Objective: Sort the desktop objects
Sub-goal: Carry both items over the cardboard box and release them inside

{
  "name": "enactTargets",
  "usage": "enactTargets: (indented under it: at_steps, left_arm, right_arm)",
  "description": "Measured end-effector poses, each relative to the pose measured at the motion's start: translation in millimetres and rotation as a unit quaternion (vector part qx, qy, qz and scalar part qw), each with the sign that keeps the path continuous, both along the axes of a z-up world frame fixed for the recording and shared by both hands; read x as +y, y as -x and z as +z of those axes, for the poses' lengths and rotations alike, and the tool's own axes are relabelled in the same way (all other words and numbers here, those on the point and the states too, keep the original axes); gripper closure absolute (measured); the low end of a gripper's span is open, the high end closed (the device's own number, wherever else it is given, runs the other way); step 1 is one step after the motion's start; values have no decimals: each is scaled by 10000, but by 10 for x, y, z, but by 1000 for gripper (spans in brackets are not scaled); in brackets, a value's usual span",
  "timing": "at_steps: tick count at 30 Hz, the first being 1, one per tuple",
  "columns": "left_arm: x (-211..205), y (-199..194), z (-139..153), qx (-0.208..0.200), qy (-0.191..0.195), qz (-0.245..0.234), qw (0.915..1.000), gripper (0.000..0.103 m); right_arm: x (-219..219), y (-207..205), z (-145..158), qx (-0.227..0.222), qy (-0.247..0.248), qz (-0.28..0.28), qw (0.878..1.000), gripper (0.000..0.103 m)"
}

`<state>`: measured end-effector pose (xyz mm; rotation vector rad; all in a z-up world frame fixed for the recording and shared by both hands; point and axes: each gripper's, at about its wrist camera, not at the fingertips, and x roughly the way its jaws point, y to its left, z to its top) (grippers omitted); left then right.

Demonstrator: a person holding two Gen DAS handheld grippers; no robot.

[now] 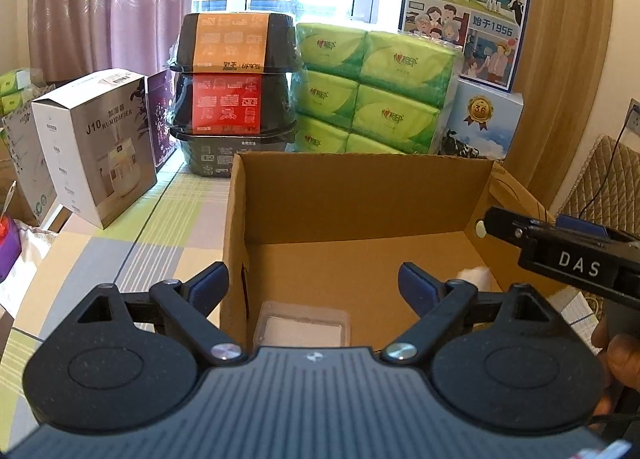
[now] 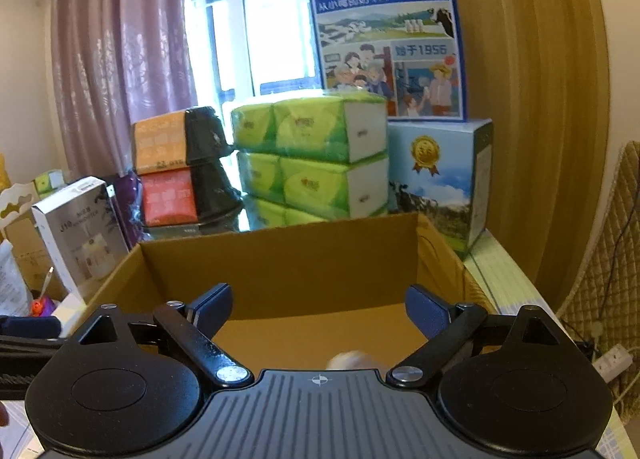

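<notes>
Cardboard box [image 1: 360, 199] sits open-topped as our sorting bin; left tool [image 1: 314, 283] and right tool [image 2: 318, 309] hover spread-jawed, empty, over it.

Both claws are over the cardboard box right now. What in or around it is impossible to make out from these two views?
- Clear plastic case, left wrist view: its near part is hidden behind the left claw body.
- White object, left wrist view: partly hidden by the claw's finger; in the right wrist view a blurred pale shape, so its identity is unclear.
- Cardboard box: the near floor is hidden by each claw body.
</notes>
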<state>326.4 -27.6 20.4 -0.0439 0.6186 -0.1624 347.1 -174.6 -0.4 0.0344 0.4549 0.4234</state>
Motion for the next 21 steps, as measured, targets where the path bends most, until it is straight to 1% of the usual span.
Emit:
enactTargets:
  at_steps: [3, 9, 17, 21]
  left_arm:
    - [11, 7, 6, -3, -2, 2, 10000, 13]
    - [28, 53, 47, 19, -86, -16, 10000, 12]
    - [51, 246, 113, 23, -310, -114, 9995, 11]
    - [60, 375, 160, 6, -406, -209, 9990, 11]
  right_arm:
    - [-56, -5, 0, 18, -16, -101, 9999, 12]
    - [-112, 62, 54, -90, -73, -92, 9999, 12]
    - [-242, 224, 152, -222, -99, -134, 9996, 12]
    - [-316, 366, 179, -239, -61, -55, 9997, 11]
